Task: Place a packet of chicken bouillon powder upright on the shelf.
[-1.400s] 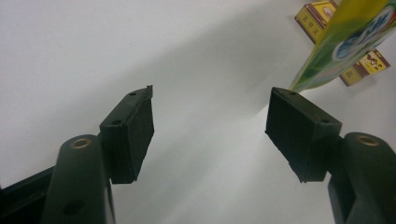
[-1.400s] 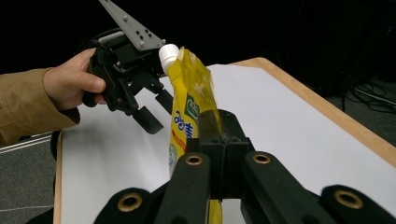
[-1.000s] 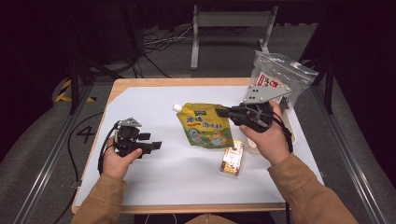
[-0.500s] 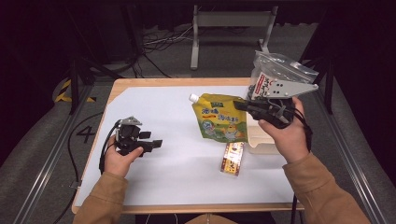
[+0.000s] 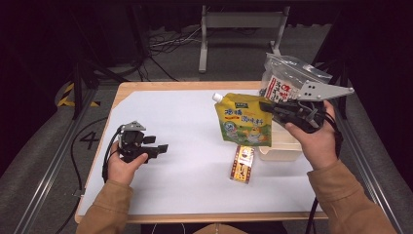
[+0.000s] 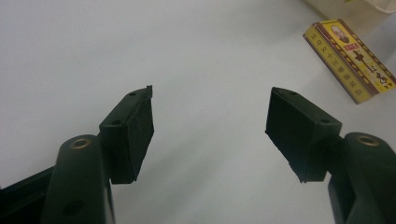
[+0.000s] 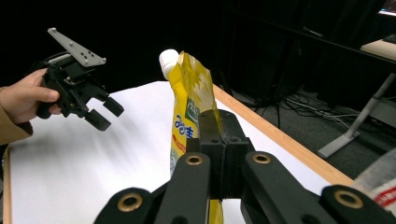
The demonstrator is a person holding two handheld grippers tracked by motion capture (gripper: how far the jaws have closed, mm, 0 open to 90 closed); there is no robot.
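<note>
From above, we see the right gripper [image 5: 265,105] clamped on the yellow pouch [image 5: 243,120], lifted just above the small box [image 5: 243,164]; the left gripper [image 5: 163,146] sits well left of that box, jaws apart. Along the left gripper, the jaws gape, holding nothing, the box beyond. Along the right gripper, the jaws pinch the pouch's edge.

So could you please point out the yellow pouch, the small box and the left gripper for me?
Pouch [image 5: 245,124], high view, middle of its printed front.
Box [image 5: 243,164], high view, centre of its top face.
Left gripper [image 5: 162,147], high view, between its fingertips.
</note>
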